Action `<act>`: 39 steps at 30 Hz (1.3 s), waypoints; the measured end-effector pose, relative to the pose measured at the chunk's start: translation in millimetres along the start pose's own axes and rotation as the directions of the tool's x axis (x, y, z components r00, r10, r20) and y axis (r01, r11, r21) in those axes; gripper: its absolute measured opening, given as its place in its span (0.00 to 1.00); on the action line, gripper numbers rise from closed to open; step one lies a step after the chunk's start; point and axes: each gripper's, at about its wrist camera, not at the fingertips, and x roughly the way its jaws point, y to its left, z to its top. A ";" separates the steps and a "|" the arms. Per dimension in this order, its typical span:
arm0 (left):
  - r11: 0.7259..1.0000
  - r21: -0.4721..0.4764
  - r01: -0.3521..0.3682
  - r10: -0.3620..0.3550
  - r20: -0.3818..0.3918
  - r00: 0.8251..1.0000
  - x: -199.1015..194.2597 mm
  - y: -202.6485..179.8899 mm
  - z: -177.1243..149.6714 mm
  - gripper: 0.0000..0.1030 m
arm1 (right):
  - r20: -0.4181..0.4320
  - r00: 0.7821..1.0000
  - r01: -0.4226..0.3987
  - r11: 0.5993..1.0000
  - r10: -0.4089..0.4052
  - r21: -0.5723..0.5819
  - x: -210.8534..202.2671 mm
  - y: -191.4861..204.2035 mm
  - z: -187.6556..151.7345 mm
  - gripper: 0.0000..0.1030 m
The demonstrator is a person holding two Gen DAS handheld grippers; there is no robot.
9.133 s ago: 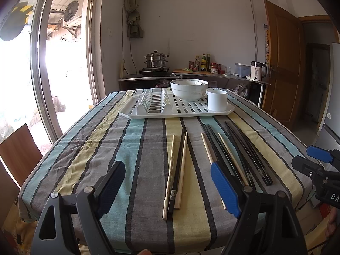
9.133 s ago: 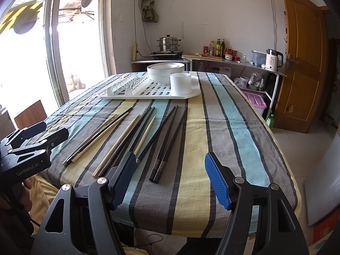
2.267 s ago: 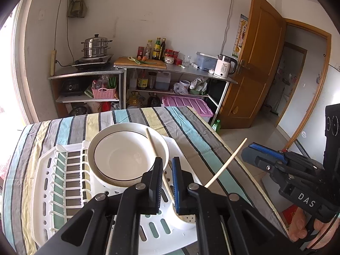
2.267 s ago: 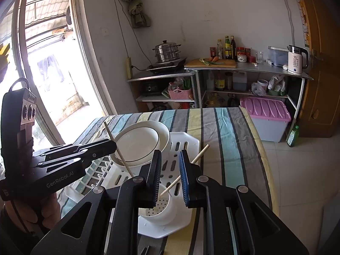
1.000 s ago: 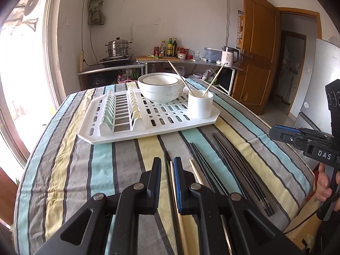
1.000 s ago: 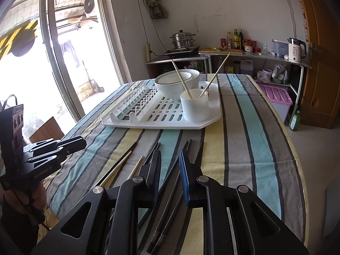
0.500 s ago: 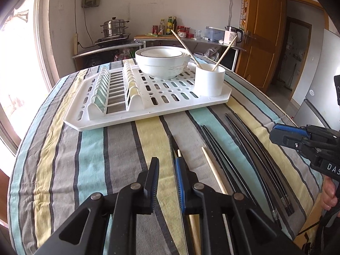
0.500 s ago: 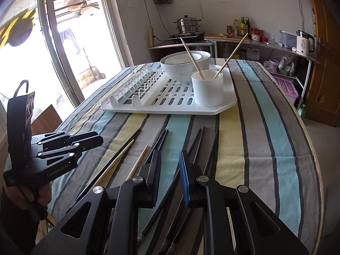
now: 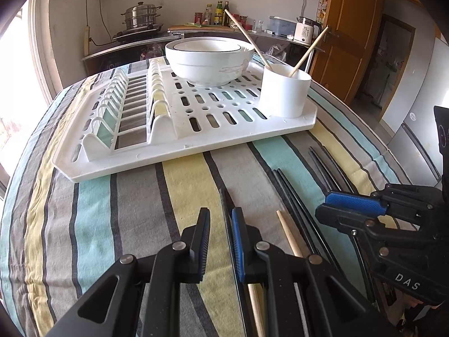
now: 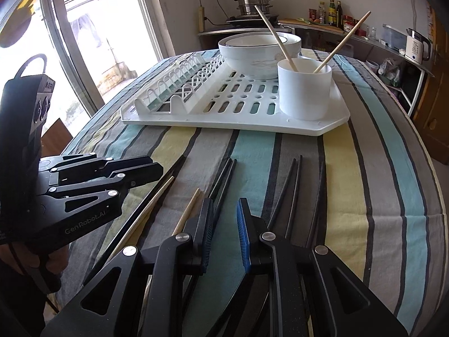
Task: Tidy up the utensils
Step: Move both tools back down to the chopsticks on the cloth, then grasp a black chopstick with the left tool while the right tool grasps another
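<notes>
A striped cloth covers the worktop in a kitchen. The left gripper has its fingers slightly apart, empty, low over a black chopstick. The right gripper is likewise narrowly parted and empty, above the black chopsticks. Loose on the cloth the right view shows two wooden chopsticks and about seven black ones; the left view shows fewer. Beyond, a white rack carries two stacked bowls and one cup holding two wooden chopsticks. Only the right view shows the window and the person's hand; only the left shows the door.
</notes>
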 end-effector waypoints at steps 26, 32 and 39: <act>0.994 0.013 -0.106 0.107 -0.029 0.994 7.9 3.9 0.4 0.06 | -0.082 0.991 0.100 0.994 -0.105 -0.053 28.9 7.8 19.9 0.08; 0.996 -0.021 -0.088 0.087 -0.027 0.996 6.6 7.6 0.9 0.05 | -0.076 0.994 0.074 0.997 -0.076 -0.027 27.7 3.4 20.7 0.07; 0.997 -0.042 -0.067 0.069 0.030 0.997 -15.4 8.4 8.3 0.05 | 0.005 1.000 0.019 1.000 -0.019 0.006 2.0 -3.7 31.3 0.06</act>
